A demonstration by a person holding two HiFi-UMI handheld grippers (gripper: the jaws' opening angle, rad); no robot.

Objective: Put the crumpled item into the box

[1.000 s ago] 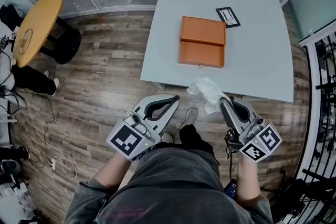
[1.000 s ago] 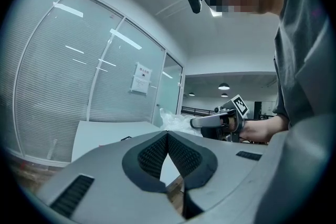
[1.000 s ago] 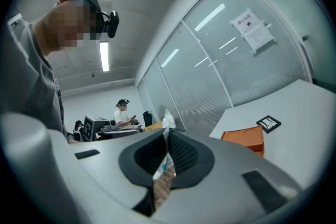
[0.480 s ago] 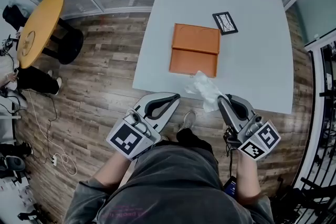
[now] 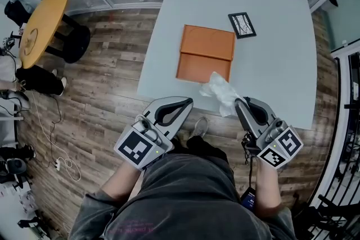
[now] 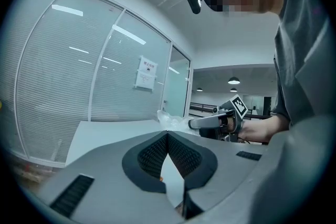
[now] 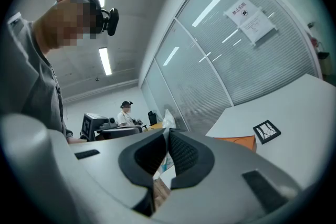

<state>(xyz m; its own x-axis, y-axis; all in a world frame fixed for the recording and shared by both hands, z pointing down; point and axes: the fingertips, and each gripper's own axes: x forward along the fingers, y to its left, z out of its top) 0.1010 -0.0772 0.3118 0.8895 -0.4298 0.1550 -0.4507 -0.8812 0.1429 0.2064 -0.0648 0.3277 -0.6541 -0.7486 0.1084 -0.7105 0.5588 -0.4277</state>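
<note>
A flat orange box (image 5: 205,60) lies shut on the pale grey table (image 5: 275,64); the right gripper view shows a corner of the box (image 7: 236,140). My right gripper (image 5: 237,102) is shut on a crumpled white item (image 5: 221,93), which hangs over the table's near edge just in front of the box. In the right gripper view a bit of the item (image 7: 168,119) pokes out above the closed tips (image 7: 167,131). My left gripper (image 5: 190,100) is shut with nothing in it, left of the item and short of the table edge. Its own view shows the item (image 6: 169,120) ahead.
A black framed marker card (image 5: 242,25) lies on the table behind the box. A round yellow table (image 5: 39,25) stands at the far left on the wooden floor, with cables (image 5: 56,160) below it. Glass partition walls run behind the table.
Both grippers have moved toward the table together. The crumpled item, earlier short of the table's near edge, now hangs over it close to the box's front.
</note>
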